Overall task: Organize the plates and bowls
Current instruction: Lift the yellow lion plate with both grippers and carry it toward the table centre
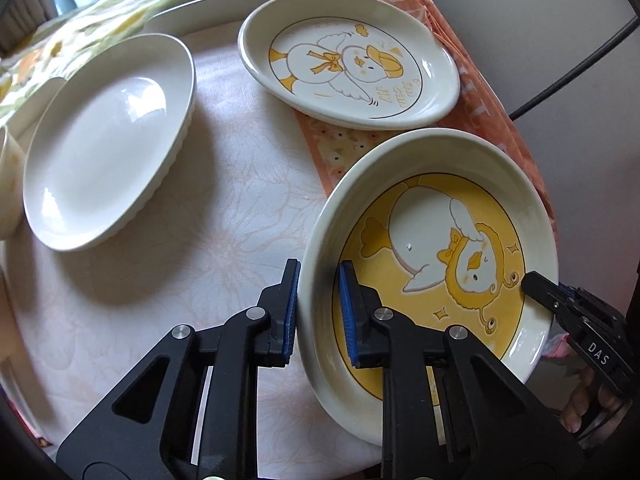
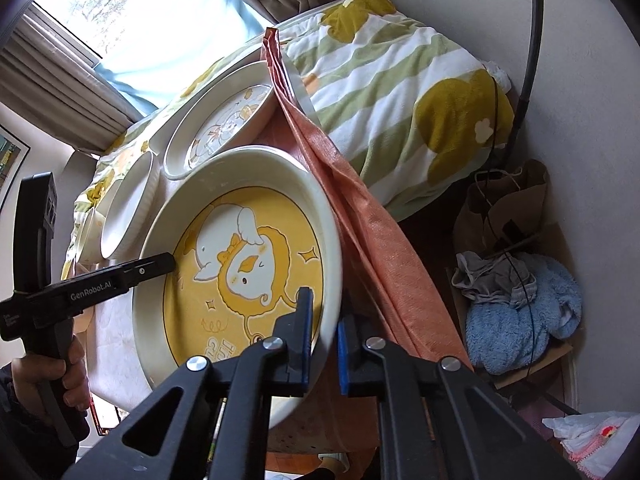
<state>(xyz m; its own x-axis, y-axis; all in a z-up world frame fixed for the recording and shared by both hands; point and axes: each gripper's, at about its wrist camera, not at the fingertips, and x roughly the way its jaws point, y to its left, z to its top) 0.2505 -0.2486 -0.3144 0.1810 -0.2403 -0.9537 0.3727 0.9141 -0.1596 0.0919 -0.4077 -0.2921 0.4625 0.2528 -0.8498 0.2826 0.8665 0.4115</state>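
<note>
The counter (image 1: 192,208) holds three dishes. My yellow duck plate (image 1: 432,264) sits at 5 o'clock, half on the orange cloth (image 1: 472,80). The plain white plate (image 1: 100,152) is at 9 o'clock, the small duck plate (image 1: 348,60) at 12. My left claw (image 1: 318,316) and right claw (image 2: 324,352) each sit around the yellow plate's rim, not squeezed tight yet, I think. I should pinch both evenly, then lift level.

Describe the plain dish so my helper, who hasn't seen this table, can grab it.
On the white tablecloth, look left of the orange cloth bearing the two duck dishes. The plain white dish sits there alone: ribbed outer wall, no picture inside, and neither gripper touching it.
</note>
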